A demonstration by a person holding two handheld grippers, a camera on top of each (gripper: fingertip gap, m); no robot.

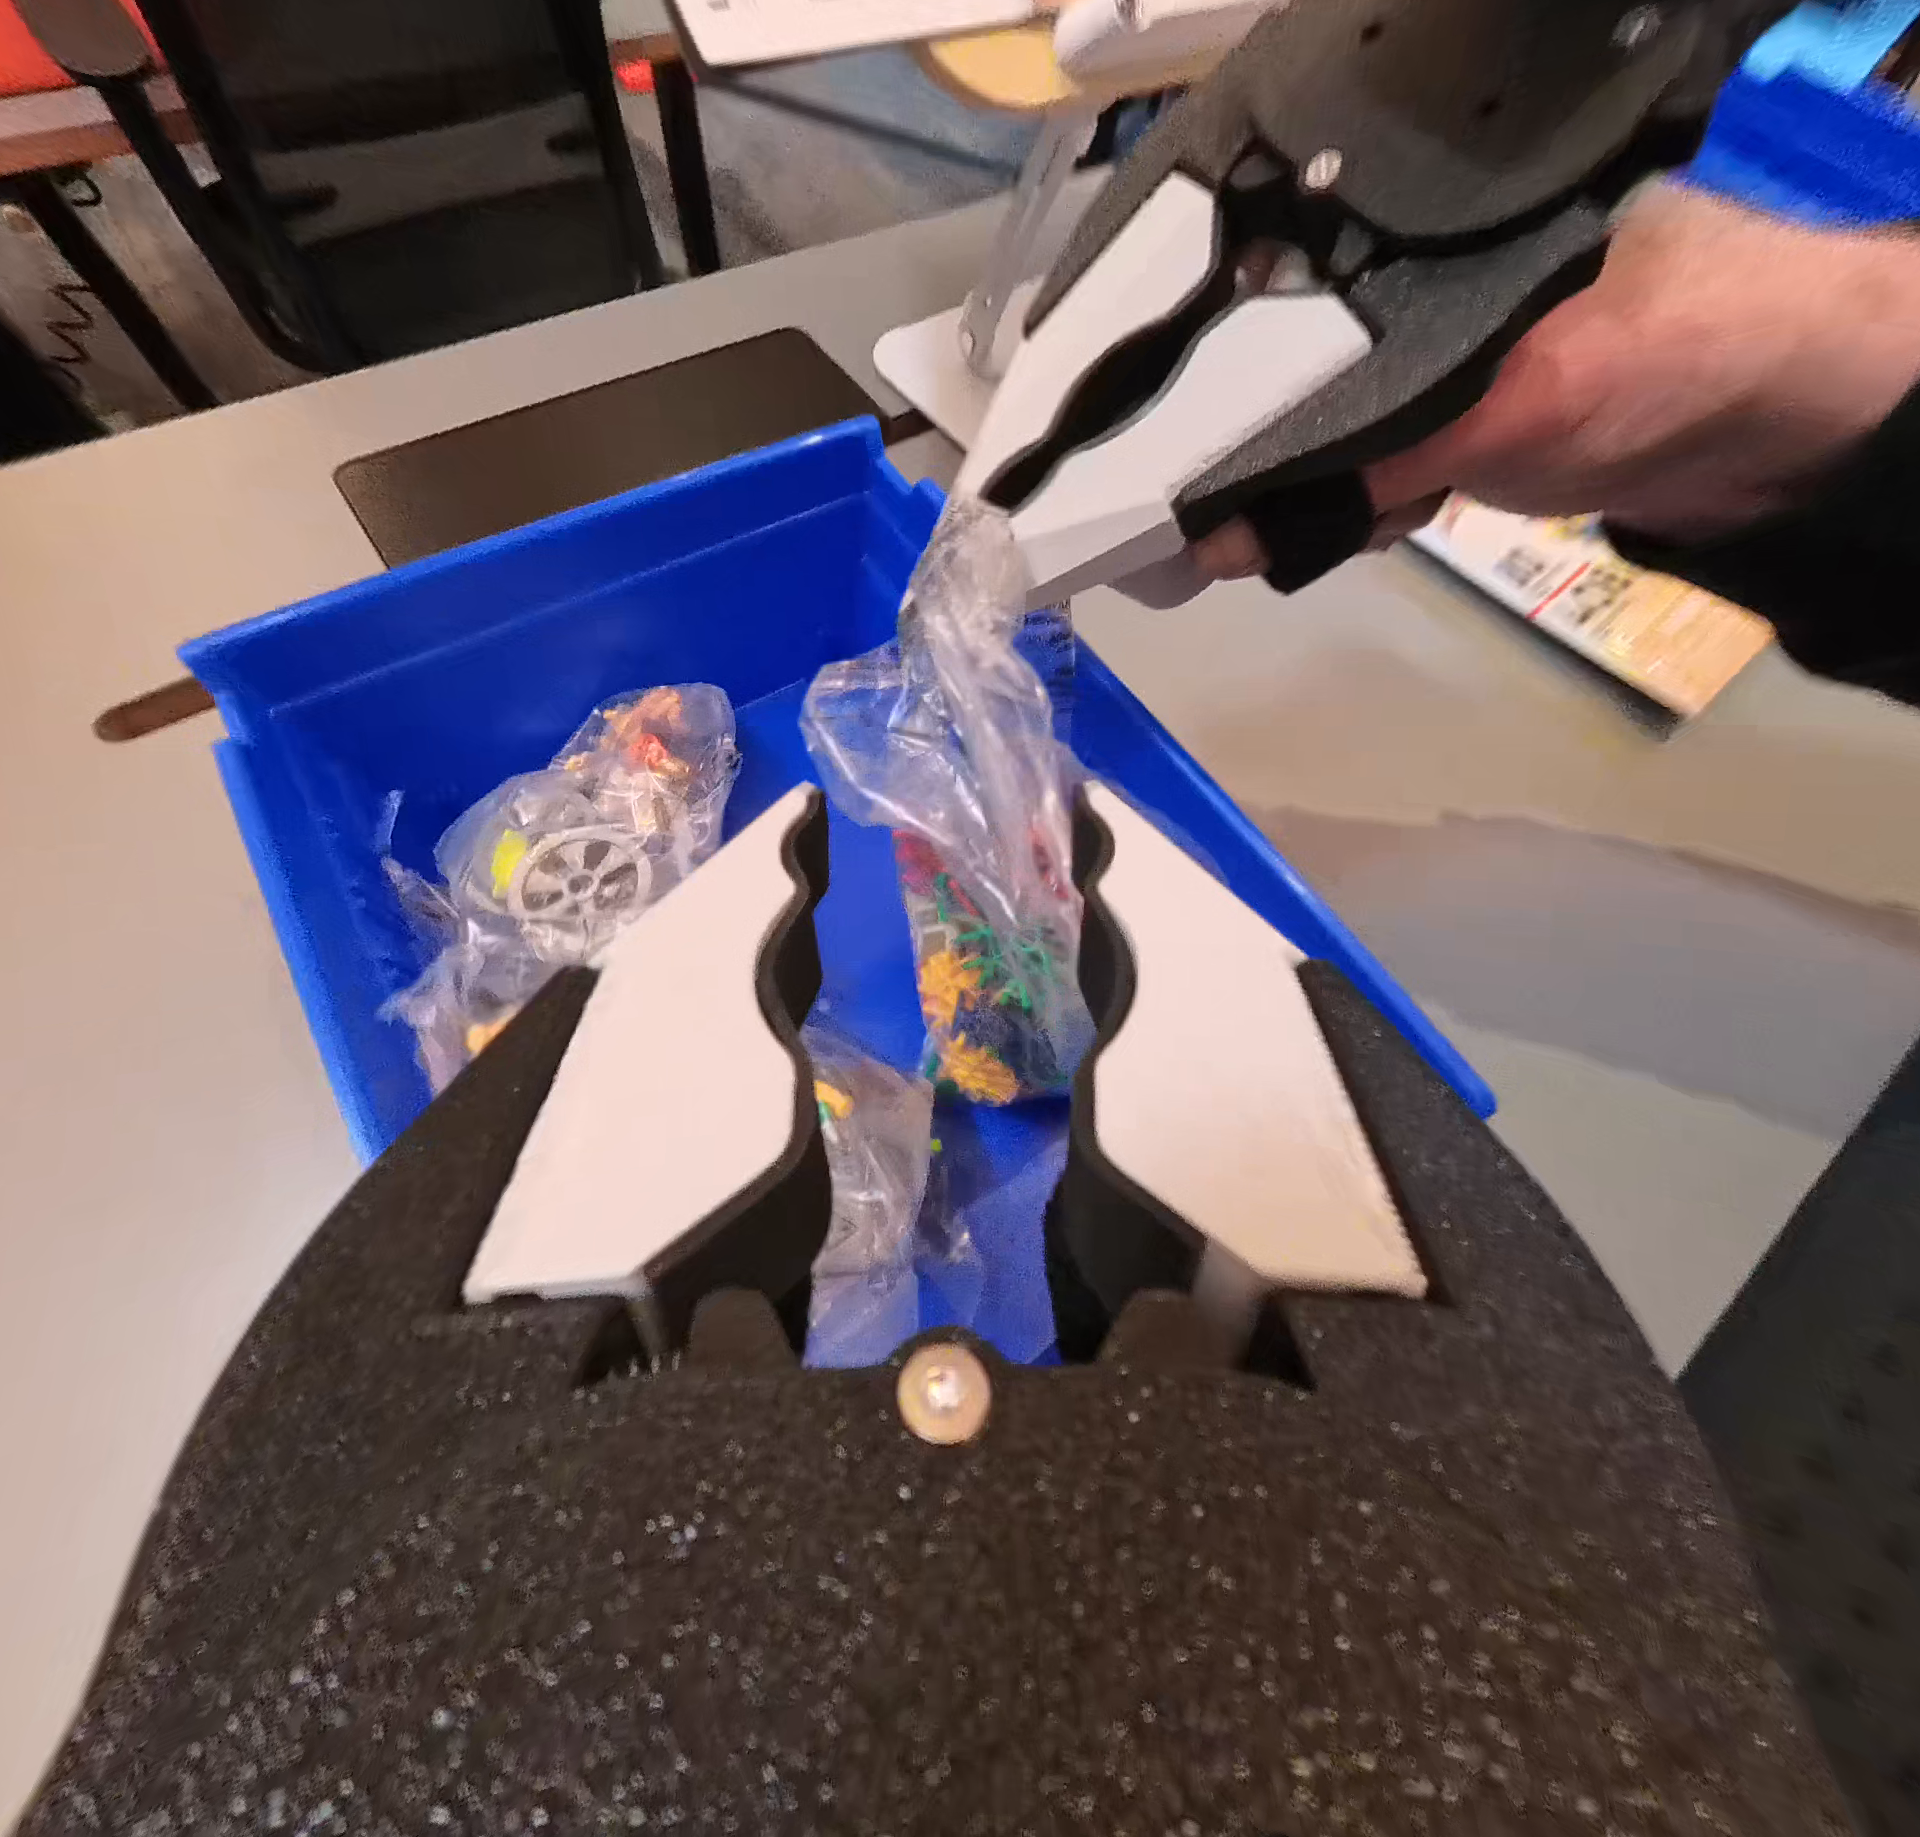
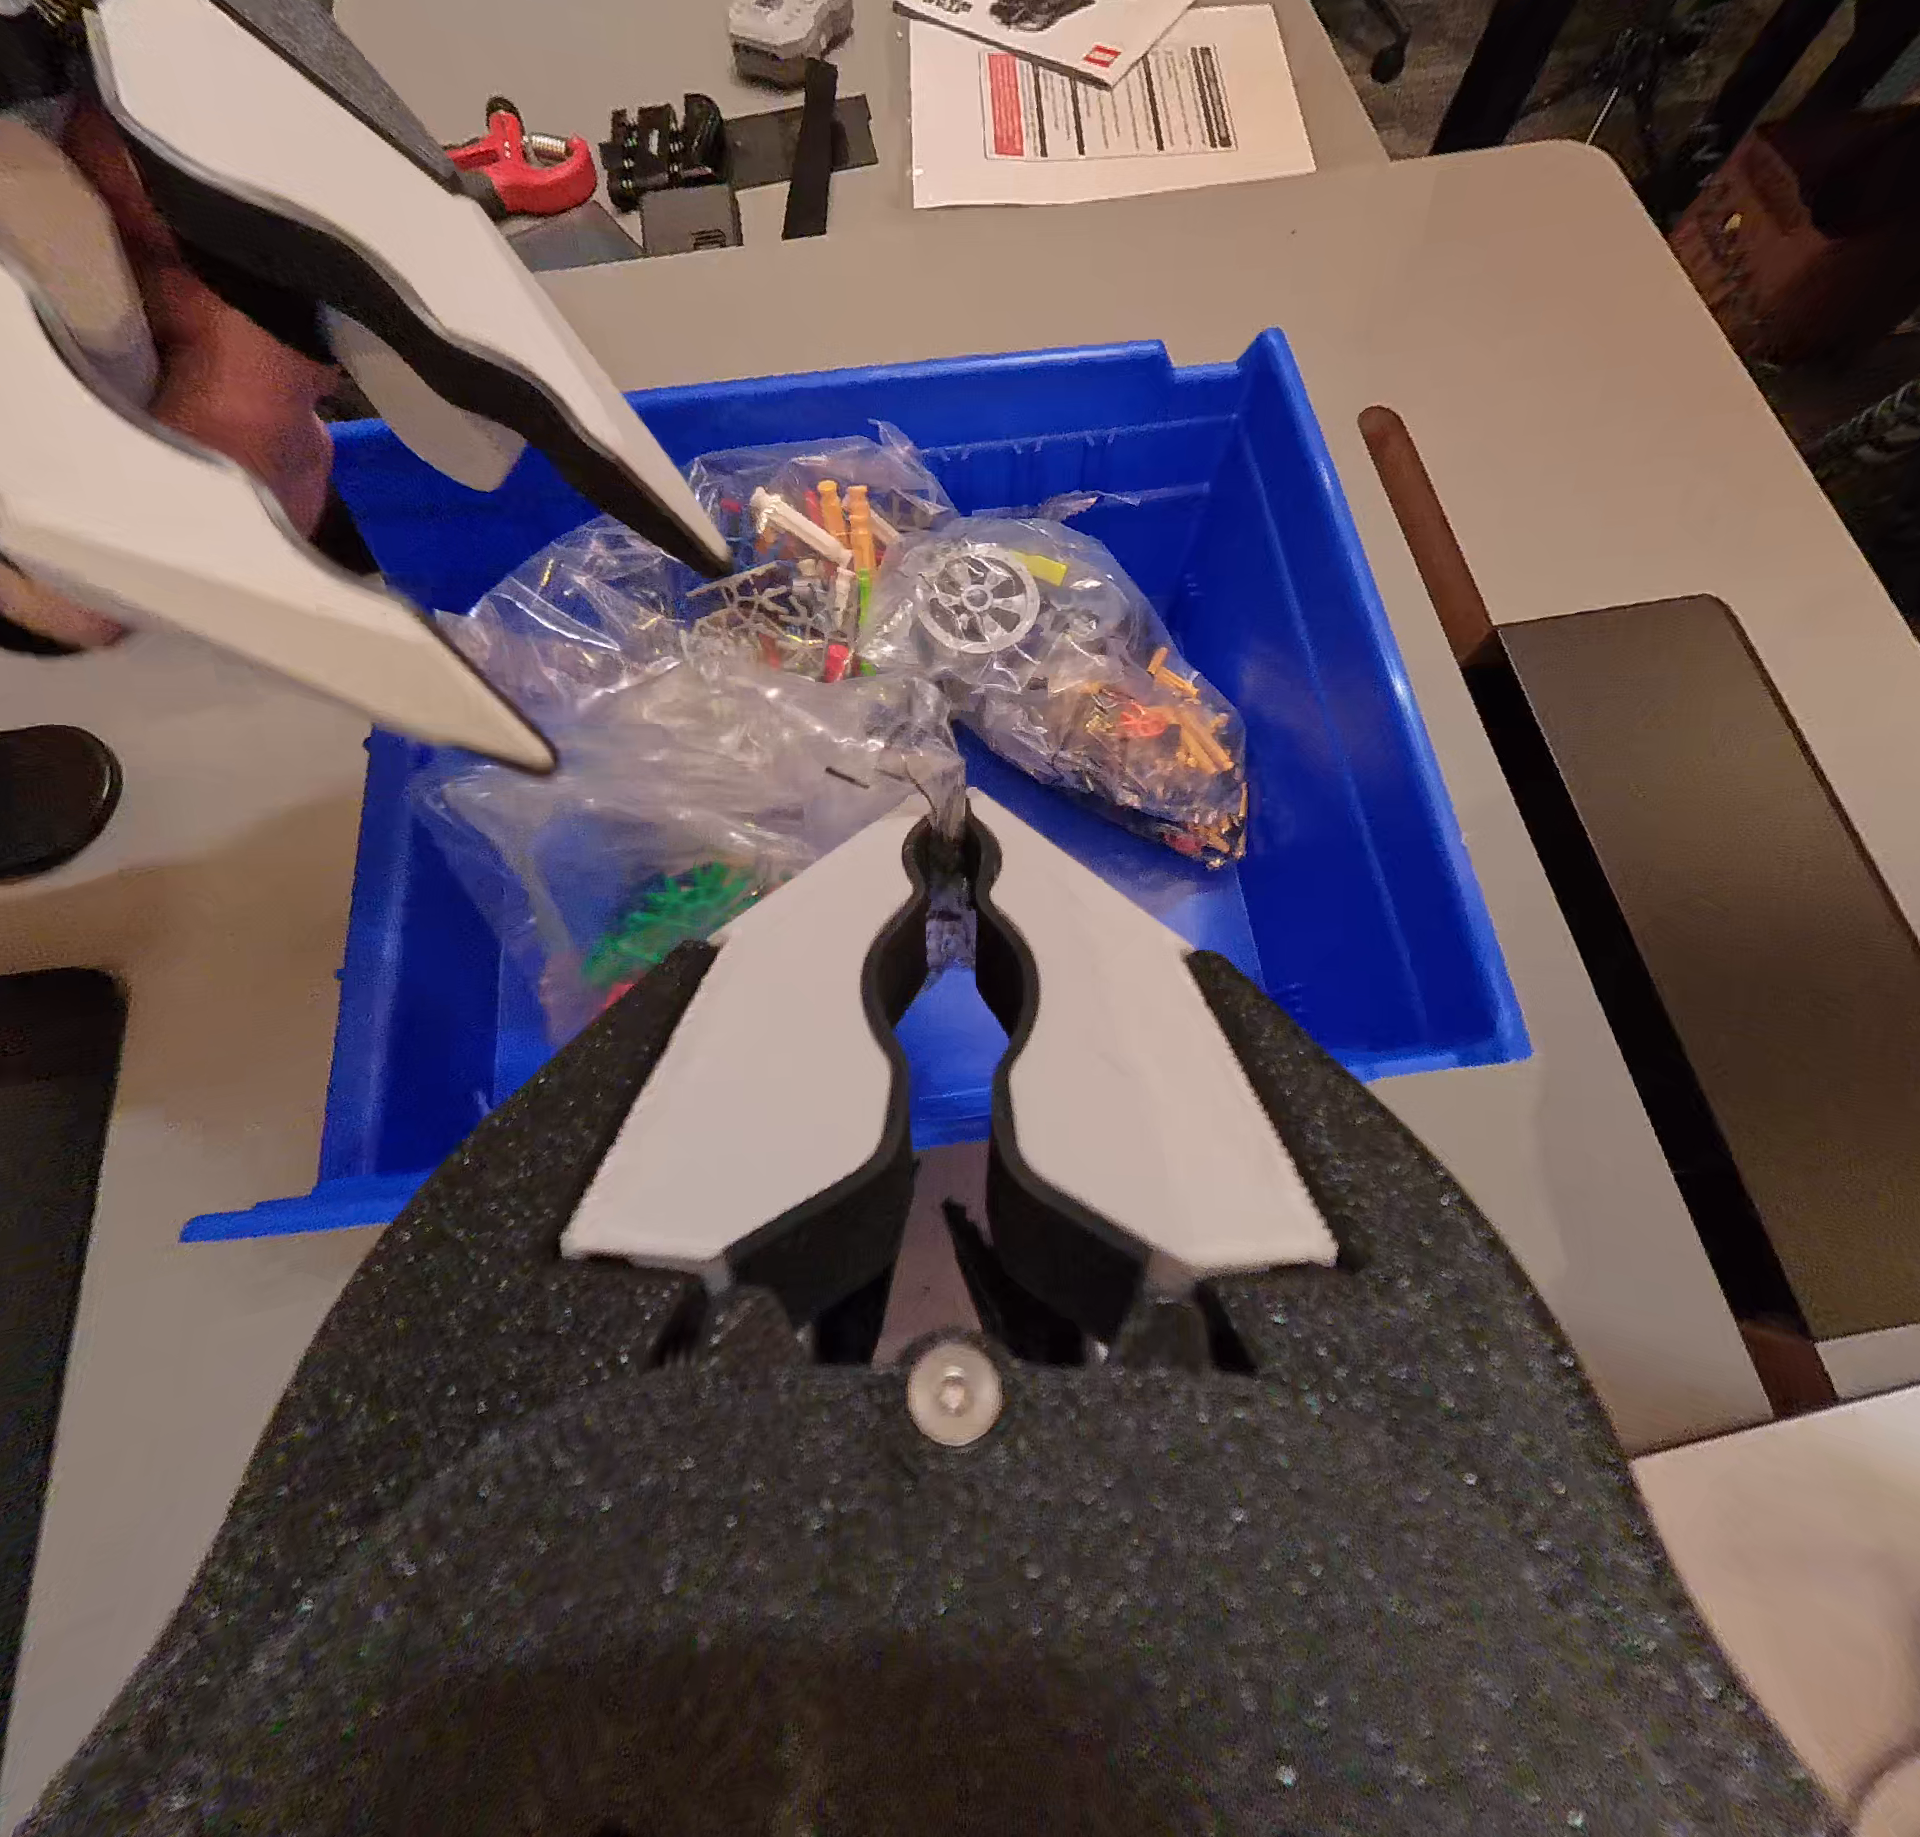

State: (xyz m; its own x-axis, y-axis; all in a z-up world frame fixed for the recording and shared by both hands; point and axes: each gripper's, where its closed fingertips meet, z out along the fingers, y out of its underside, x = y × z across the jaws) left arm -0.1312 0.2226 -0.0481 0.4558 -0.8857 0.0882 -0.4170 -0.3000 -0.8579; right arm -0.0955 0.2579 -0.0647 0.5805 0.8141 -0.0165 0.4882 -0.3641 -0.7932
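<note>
A blue plastic bin (image 1: 540,561) sits on a grey table and holds several clear bags of small coloured parts. My right gripper (image 2: 951,816) is shut on the twisted top of one clear bag (image 2: 675,779) and holds it up over the bin. The left wrist view shows it (image 1: 971,514) pinching that bag (image 1: 977,852), which hangs down with green and orange parts. My left gripper (image 1: 951,800) is open, its fingers on either side of the hanging bag; it also shows in the right wrist view (image 2: 634,660). A second bag with a grey wheel (image 2: 977,603) lies in the bin.
A third bag (image 1: 873,1195) lies low in the bin. Behind the bin are printed sheets (image 2: 1101,104), a grey controller (image 2: 790,11), a red clamp (image 2: 530,161) and a black clamp (image 2: 665,146). A dark plate (image 2: 1714,904) lies to the right. A booklet (image 1: 1600,603) lies near the person's hand. There is about 6 cm between the tips of the two grippers.
</note>
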